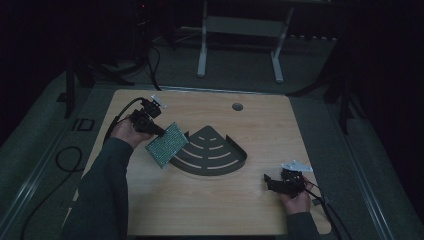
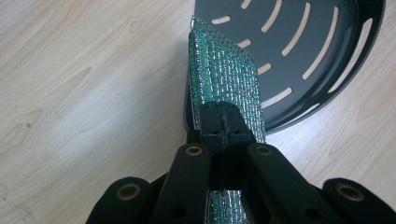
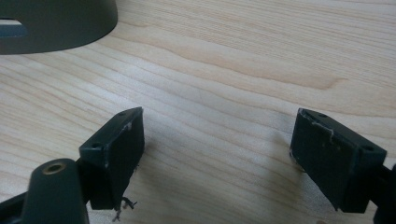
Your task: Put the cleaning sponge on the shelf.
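A green and silver glittery scouring pad (image 1: 167, 145) hangs above the table, held by one edge. My left gripper (image 1: 159, 131) is shut on it, and in the left gripper view the pad (image 2: 224, 74) stands edge-on between the closed jaws of the left gripper (image 2: 224, 122). Its far end reaches over the left corner of a dark quarter-round slotted shelf (image 1: 212, 154) that lies flat mid-table. In the left gripper view the shelf (image 2: 299, 51) fills the upper right. My right gripper (image 1: 269, 181) rests low at the front right, open, with bare wood between the jaws of the right gripper (image 3: 217, 154).
The wooden table (image 1: 210, 210) has a round cable hole (image 1: 237, 106) near its far edge. A white desk frame (image 1: 240, 45) stands on the floor beyond. Cables trail off the table's left side. A part of the shelf's rim (image 3: 56, 28) lies upper left in the right gripper view.
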Action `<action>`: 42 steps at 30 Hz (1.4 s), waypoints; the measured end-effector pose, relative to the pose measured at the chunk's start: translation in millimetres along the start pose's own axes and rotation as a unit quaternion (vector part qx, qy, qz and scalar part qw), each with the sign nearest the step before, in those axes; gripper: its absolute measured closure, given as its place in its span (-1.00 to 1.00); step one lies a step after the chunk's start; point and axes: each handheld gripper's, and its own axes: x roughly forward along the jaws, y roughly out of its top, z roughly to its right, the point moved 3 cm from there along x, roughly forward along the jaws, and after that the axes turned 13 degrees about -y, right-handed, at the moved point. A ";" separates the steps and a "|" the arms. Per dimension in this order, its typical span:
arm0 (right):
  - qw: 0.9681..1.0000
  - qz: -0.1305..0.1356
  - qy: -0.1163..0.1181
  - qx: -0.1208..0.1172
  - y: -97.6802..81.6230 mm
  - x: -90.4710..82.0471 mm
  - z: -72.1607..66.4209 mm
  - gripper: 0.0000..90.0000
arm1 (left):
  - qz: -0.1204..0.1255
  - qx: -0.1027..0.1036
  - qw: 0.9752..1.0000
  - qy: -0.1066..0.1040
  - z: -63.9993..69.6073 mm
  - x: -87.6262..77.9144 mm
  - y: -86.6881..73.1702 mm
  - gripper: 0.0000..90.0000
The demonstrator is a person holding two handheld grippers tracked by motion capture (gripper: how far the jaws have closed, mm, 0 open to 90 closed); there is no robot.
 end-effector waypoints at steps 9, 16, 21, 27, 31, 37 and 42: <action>1.000 0.000 0.000 0.000 0.0 0.0 0.0 -0.62 | -0.001 0.005 1.000 0.002 1.5 7.6 7.6 1.00; 1.000 0.000 0.000 0.000 0.0 0.0 0.0 -0.62 | 0.005 0.007 1.000 -0.001 -1.2 10.9 11.9 1.00; 1.000 0.000 0.000 0.000 0.0 0.0 0.0 -0.62 | 0.003 0.012 1.000 0.000 -3.4 13.9 13.7 1.00; 1.000 0.000 0.000 0.000 0.0 0.0 0.0 -0.62 | 0.002 0.009 1.000 0.001 -6.1 17.8 15.5 1.00; 1.000 0.000 0.000 0.000 0.0 0.0 0.0 -0.62 | 0.001 0.008 1.000 0.001 -6.3 20.2 16.5 1.00; 1.000 0.000 0.000 0.000 0.0 0.0 0.0 -0.62 | 0.003 0.007 1.000 0.000 -7.4 23.3 18.8 1.00; 1.000 0.000 0.000 0.000 0.0 0.0 0.0 -0.62 | 0.004 0.007 1.000 0.002 -9.1 24.8 20.2 1.00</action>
